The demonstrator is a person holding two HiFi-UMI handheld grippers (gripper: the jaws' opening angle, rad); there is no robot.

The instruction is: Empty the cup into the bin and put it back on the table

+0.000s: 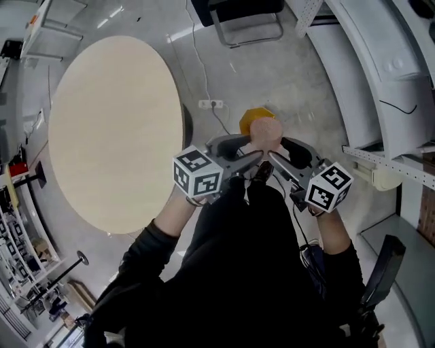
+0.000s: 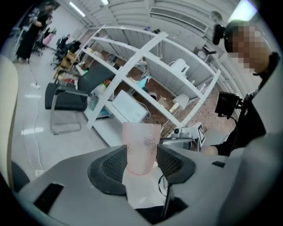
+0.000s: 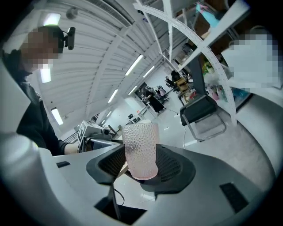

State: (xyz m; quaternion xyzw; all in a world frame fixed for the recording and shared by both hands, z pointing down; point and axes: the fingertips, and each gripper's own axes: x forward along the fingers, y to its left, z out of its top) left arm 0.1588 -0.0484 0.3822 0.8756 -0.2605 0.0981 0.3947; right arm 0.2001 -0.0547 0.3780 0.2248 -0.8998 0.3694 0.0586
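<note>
In the head view a pale pink dimpled cup is held out in front of my body, above the floor and to the right of the round table. My left gripper and right gripper meet at it from either side. Seen from the left gripper view, the cup stands upright, pinched between the ribbed pads of the left gripper. The right gripper view has the cup held the same way in the right gripper. An orange object shows just beyond the cup, partly hidden by it.
A black chair stands at the far side of the grey floor. A power strip with its cable lies near the table's edge. White shelving runs along the right. The person's dark sleeves and body fill the lower part of the head view.
</note>
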